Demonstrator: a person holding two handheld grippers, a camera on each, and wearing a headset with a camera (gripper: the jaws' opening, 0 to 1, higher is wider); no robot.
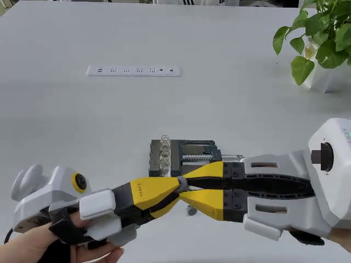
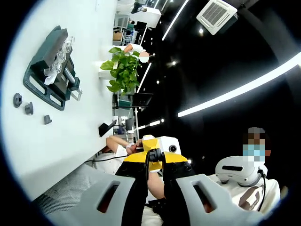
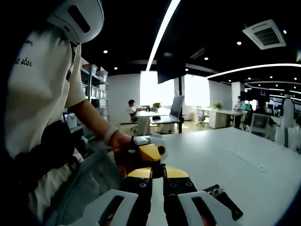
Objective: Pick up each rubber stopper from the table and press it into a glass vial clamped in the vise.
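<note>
Vials (image 1: 164,154) in the vise (image 1: 193,151) stand at 11 o'clock, just beyond the meeting tips of left gripper (image 1: 179,189) and right gripper (image 1: 185,185); both jaw pairs closed.

Right claw (image 3: 157,172) at 6 o'clock, jaws pinched pretty much together, tips right up against the left claw (image 3: 153,157) in a hand (image 3: 123,142). Vise (image 3: 222,200) at 5 o'clock on the white counter (image 3: 211,150).

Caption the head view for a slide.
Shut yellow-jawed left gripper and right gripper meet tip to tip before a dark vise clamping clear glass vials.
</note>
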